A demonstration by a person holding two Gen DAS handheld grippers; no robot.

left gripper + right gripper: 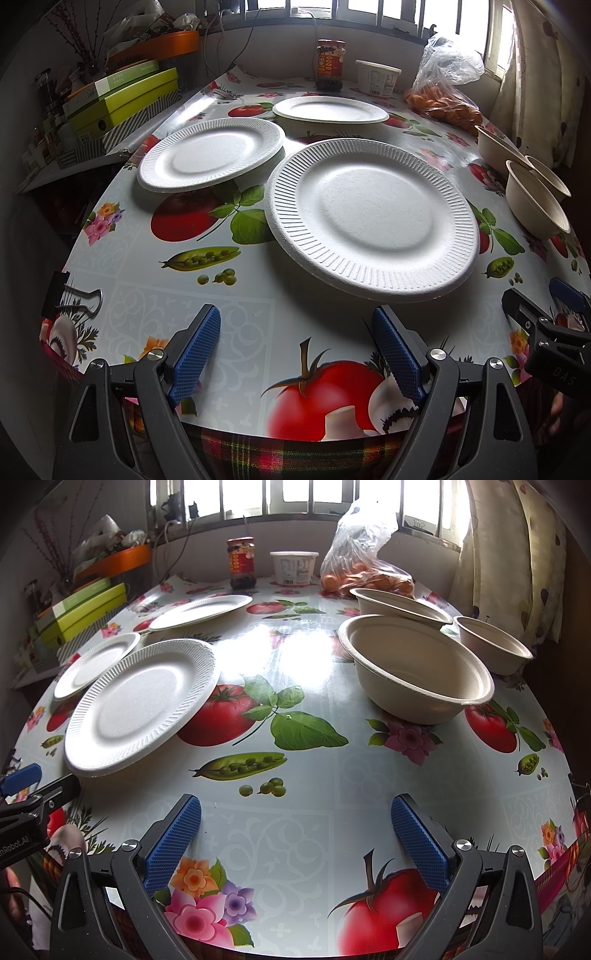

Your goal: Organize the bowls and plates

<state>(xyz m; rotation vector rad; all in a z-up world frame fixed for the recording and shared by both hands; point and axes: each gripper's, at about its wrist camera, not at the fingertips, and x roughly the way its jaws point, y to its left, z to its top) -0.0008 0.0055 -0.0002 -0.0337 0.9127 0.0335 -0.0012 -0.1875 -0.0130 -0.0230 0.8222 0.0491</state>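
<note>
- Plates: three white foam ones lie apart on the left of the bench (229,302); the near plate (373,218) has its rim resting over that of the left plate (210,153), so lifting either could drag the other.
- Bowls: the near bowl (417,668) touches the far bowl (400,603), and the small bowl (493,644) sits by the bench edge, where a nudge could tip it off.
- Left hand-held gripper (295,339) and right hand-held gripper (295,823) both hang released and empty; thin foam rims may slip or crease when pinched.
</note>
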